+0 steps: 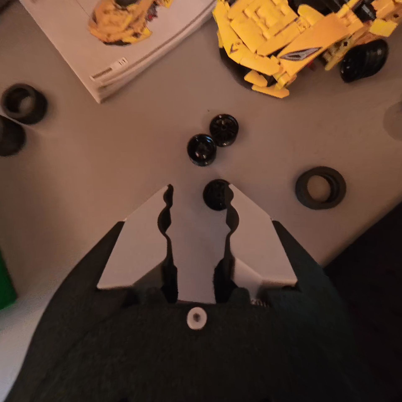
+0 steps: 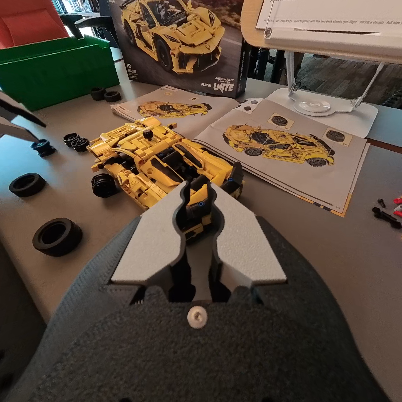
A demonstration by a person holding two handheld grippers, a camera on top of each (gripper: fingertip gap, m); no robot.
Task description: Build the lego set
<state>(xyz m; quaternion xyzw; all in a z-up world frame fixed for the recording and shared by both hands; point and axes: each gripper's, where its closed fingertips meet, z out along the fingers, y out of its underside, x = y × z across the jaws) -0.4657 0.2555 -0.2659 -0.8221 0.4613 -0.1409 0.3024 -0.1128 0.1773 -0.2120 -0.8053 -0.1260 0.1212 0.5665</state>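
L gripper [image 1: 200, 189]: nearest the lens in L wrist view; jaws apart, nothing between them, bare table [image 1: 130, 152] in the gap.
Nearest rim [image 1: 214, 194]: black wheel rim on the table at the tip of the 3 o'clock finger, partly hidden by it; contact can't be told.
Rim pair [image 1: 212, 139]: two more black rims touching each other, 12 o'clock of the L gripper.
Edges/room: table edge runs diagonally at 4 o'clock in L view, dark beyond; open tabletop at 9 o'clock out to two tyres [image 1: 21, 104]; loose tyre [image 1: 320, 188] near the edge at 3 o'clock.
R gripper [image 2: 198, 187]: jaws parted, not clamped on anything; rear of the car shows through the gap.
Car [image 2: 161, 165]: yellow w/ black detail, mid-table, bodywork mostly built; one black rim [image 2: 103, 185] at its 9 o'clock side w/o a tyre.
Only in R view: set box [image 2: 180, 43] at 12 o'clock, green bin [image 2: 54, 74] at 10, open manual [image 2: 282, 152] at 2, white stand [image 2: 315, 104], small loose pcs [image 2: 389, 208] at 3 o'clock, tyre [image 2: 57, 237] at 9.
Only in L view: the diagonal table edge.
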